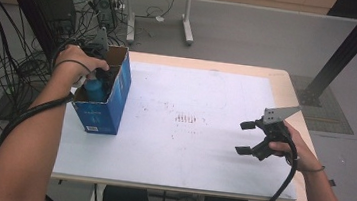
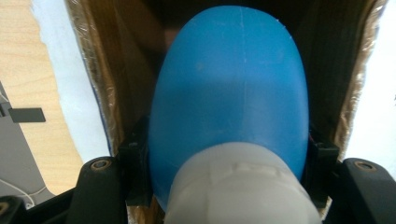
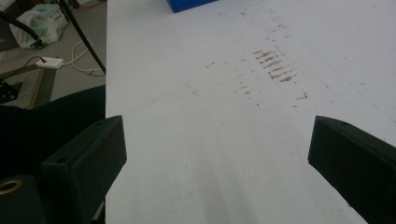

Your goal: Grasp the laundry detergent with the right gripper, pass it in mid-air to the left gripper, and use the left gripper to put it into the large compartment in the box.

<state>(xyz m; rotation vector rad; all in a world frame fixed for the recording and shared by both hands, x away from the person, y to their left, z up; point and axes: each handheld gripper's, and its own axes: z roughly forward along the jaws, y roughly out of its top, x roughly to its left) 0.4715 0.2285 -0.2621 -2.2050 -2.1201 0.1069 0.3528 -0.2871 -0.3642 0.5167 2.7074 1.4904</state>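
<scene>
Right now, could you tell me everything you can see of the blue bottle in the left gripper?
The blue bottle looks like smooth, matte plastic with a faint mould seam down its rounded body and a pale grey-white cap at the near end. The left gripper is shut on it, a black jaw pressing each side just below the cap. It hangs cap-up inside the open blue cardboard box at the table's left, its lower part within the brown walls. Whether it touches the box bottom cannot be told.
</scene>
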